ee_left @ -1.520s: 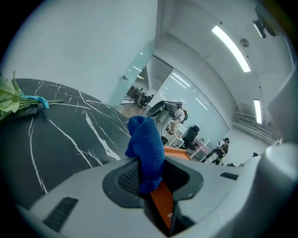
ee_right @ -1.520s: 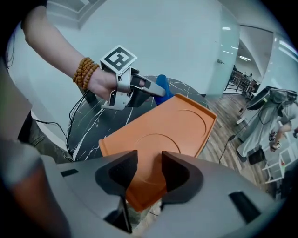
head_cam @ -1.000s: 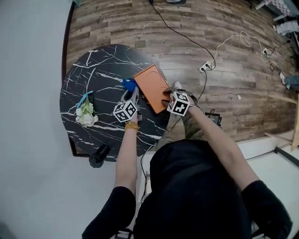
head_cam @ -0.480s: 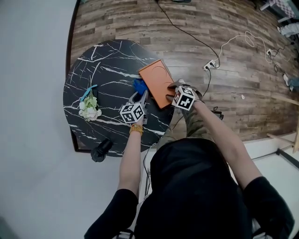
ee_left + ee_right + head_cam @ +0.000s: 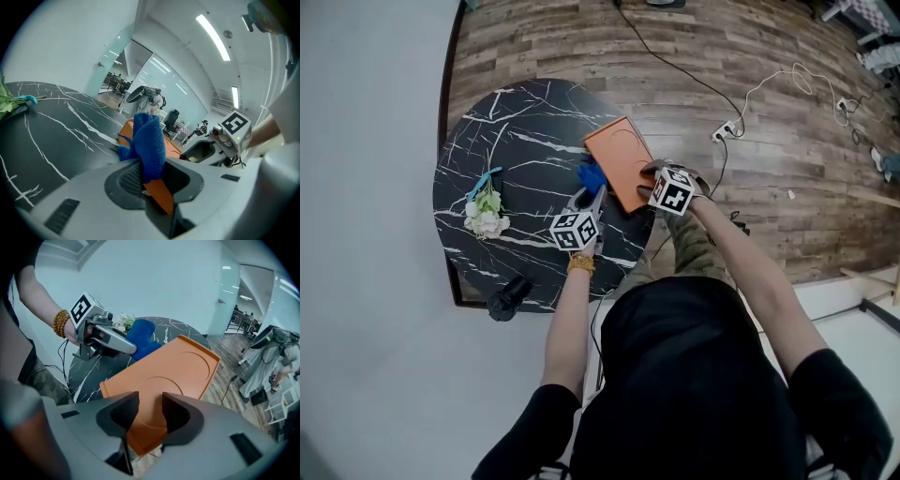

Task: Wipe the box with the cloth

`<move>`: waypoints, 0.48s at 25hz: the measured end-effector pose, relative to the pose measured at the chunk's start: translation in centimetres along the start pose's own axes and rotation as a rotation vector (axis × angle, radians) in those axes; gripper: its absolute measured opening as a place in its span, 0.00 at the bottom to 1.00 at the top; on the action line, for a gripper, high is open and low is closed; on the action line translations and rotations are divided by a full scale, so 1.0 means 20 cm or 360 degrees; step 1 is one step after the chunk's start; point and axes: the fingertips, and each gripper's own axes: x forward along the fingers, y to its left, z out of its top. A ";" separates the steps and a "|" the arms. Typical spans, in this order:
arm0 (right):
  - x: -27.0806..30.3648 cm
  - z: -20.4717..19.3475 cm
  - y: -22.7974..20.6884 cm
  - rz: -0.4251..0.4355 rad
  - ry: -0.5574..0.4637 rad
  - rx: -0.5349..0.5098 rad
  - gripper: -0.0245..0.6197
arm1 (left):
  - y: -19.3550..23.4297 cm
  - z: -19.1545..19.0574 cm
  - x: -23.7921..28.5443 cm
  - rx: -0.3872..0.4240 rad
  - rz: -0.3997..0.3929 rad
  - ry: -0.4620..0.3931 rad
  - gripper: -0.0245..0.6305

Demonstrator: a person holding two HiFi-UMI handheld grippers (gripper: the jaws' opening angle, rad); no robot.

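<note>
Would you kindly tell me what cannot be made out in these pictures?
- Underside of the orange box: every view, its top hides it.
- Whether the right gripper pinches the box or only presses on it: right gripper view, its jaws cover the contact.
- Where the blue cloth meets the box: left gripper view, the cloth covers it.
- Black object by the table edge: head view, too small to identify.

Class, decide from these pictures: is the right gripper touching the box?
Touching. In the right gripper view, the right gripper has its jaws closed on the near corner of the box, with no gap showing on either side.
</note>
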 end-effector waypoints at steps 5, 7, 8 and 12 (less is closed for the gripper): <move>0.00 0.01 0.00 -0.0013 0.0006 -0.0015 0.24 | -0.06 -0.04 -0.02 -0.0009 -0.0040 0.0016 0.19; -0.01 0.01 0.00 -0.0020 0.0007 -0.0014 0.24 | -0.08 -0.06 -0.03 -0.0017 -0.0053 0.0022 0.19; -0.01 0.01 0.00 -0.0024 0.0008 -0.0013 0.23 | -0.09 -0.08 -0.04 -0.0021 -0.0063 0.0026 0.19; 0.00 0.01 0.00 -0.0043 -0.0001 0.0010 0.21 | -0.12 -0.15 -0.06 -0.0063 -0.0116 0.0044 0.19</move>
